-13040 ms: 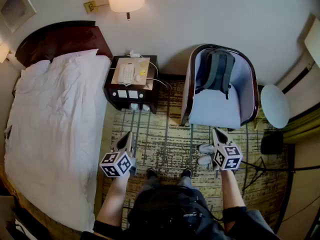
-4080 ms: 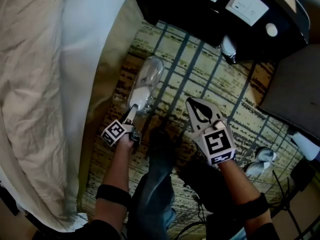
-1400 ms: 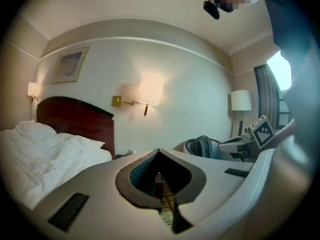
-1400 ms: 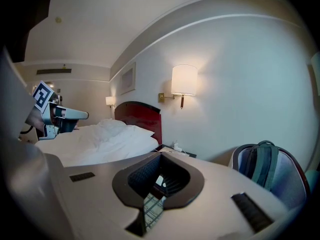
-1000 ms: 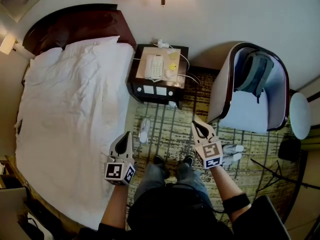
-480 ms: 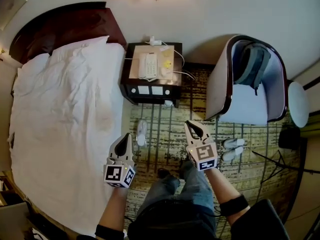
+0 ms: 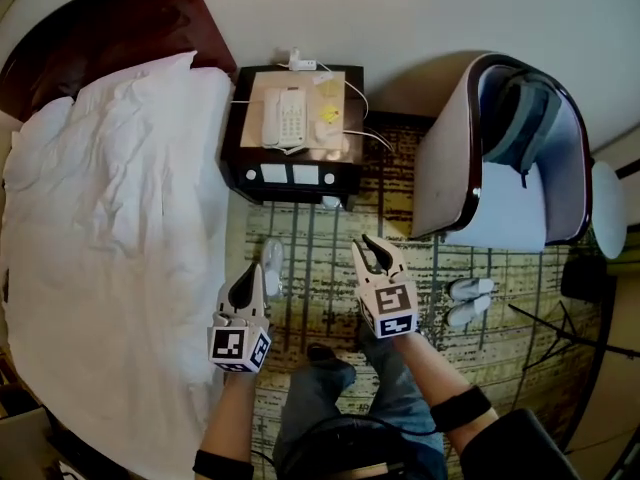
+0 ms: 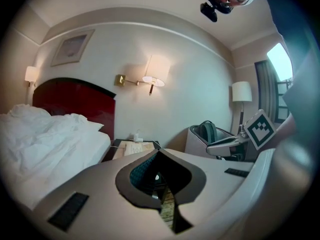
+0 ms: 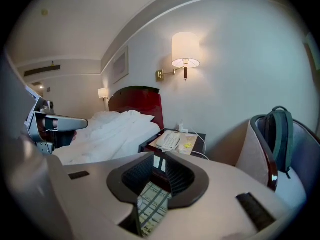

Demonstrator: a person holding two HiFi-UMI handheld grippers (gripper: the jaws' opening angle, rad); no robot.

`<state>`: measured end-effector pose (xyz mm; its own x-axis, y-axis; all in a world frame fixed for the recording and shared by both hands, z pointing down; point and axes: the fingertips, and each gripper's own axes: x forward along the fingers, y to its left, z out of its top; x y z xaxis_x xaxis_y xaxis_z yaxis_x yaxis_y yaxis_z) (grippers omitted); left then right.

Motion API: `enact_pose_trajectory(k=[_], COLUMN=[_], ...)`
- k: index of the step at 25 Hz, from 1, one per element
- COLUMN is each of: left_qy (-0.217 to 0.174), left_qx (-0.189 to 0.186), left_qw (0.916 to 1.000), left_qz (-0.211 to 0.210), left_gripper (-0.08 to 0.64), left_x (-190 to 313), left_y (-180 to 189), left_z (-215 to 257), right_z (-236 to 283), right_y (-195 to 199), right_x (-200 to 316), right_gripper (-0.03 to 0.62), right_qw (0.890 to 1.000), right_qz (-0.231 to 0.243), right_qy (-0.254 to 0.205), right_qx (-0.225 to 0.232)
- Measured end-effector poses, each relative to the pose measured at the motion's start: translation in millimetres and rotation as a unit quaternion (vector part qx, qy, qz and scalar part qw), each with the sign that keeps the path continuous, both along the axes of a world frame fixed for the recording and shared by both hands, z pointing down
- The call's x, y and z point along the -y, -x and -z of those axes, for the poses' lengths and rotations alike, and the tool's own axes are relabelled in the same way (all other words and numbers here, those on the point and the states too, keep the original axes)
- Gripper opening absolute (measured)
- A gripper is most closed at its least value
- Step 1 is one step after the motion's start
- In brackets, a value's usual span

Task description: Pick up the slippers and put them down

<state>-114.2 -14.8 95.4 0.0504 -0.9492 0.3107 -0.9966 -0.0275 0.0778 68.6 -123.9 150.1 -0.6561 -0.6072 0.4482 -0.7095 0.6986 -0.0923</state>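
Note:
One white slipper (image 7: pixel 272 262) lies on the patterned carpet beside the bed, just right of my left gripper (image 7: pixel 246 280), which is shut and holds nothing. A pair of white slippers (image 7: pixel 469 301) sits on the carpet in front of the armchair, off to the right of my right gripper (image 7: pixel 374 252). The right gripper's jaws have just been opening. They stand slightly apart with only carpet showing between them in the right gripper view (image 9: pixel 154 183). In the left gripper view the left gripper's (image 8: pixel 161 182) jaws meet.
A dark nightstand (image 7: pixel 290 173) with a phone stands ahead. The white bed (image 7: pixel 110 238) fills the left. An armchair (image 7: pixel 470 168) holding a backpack (image 7: pixel 525 118) is at the right, with cables (image 7: pixel 560 333) on the floor beyond. The person's legs (image 7: pixel 390 398) are below the grippers.
Both grippers have come down toward the carpet. The right one has drifted left and its jaws have parted a little. The left one now sits close to the single slipper.

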Motion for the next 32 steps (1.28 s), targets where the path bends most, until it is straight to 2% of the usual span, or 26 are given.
enact_pose_trajectory(k=[4, 6, 9, 12, 15, 17, 21, 26, 32], left_qy=[0.000, -0.009, -0.005, 0.000, -0.008, -0.011, -0.016, -0.030, -0.037], left_qx=[0.005, 0.011, 0.018, 0.023, 0.029, 0.034, 0.049, 0.067, 0.066], left_qw=[1.0000, 0.9998, 0.9997, 0.9995, 0.9994, 0.9991, 0.9979, 0.9959, 0.9955], left_qz=[-0.006, -0.011, -0.018, -0.024, -0.019, -0.022, -0.038, -0.053, -0.058], left_gripper=[0.000, 0.000, 0.000, 0.000, 0.000, 0.000, 0.000, 0.000, 0.000], left_x=[25.7, 37.6, 49.2, 60.5, 75.1, 85.5, 105.4, 130.2, 158.3], left_y=[4.3, 6.3, 7.1, 13.2, 24.9, 29.4, 34.7, 43.4, 49.7], left_z=[-71.9, -111.5, -171.2, -231.3, -286.9, -322.0, -381.7, -440.5, -496.0], right_z=[-72.6, -117.7, -198.0, -278.9, -347.5, -391.4, -473.6, -562.9, -628.2], right_y=[23.0, 33.1, 44.4, 54.3, 67.7, 72.9, 86.0, 97.5, 101.5], right_x=[13.6, 22.5, 31.8, 42.8, 60.0, 71.7, 91.3, 119.6, 146.9], right_gripper=[0.115, 0.157, 0.201, 0.204, 0.258, 0.258, 0.258, 0.256, 0.259], right_qw=[1.000, 0.999, 0.996, 0.987, 0.972, 0.957, 0.918, 0.873, 0.810], right_qz=[-0.004, -0.011, -0.032, -0.070, -0.100, -0.126, -0.172, -0.230, -0.268], right_qy=[0.016, 0.023, 0.058, 0.109, 0.155, 0.189, 0.248, 0.295, 0.338], right_qx=[0.018, 0.030, 0.058, 0.098, 0.144, 0.180, 0.256, 0.313, 0.396])
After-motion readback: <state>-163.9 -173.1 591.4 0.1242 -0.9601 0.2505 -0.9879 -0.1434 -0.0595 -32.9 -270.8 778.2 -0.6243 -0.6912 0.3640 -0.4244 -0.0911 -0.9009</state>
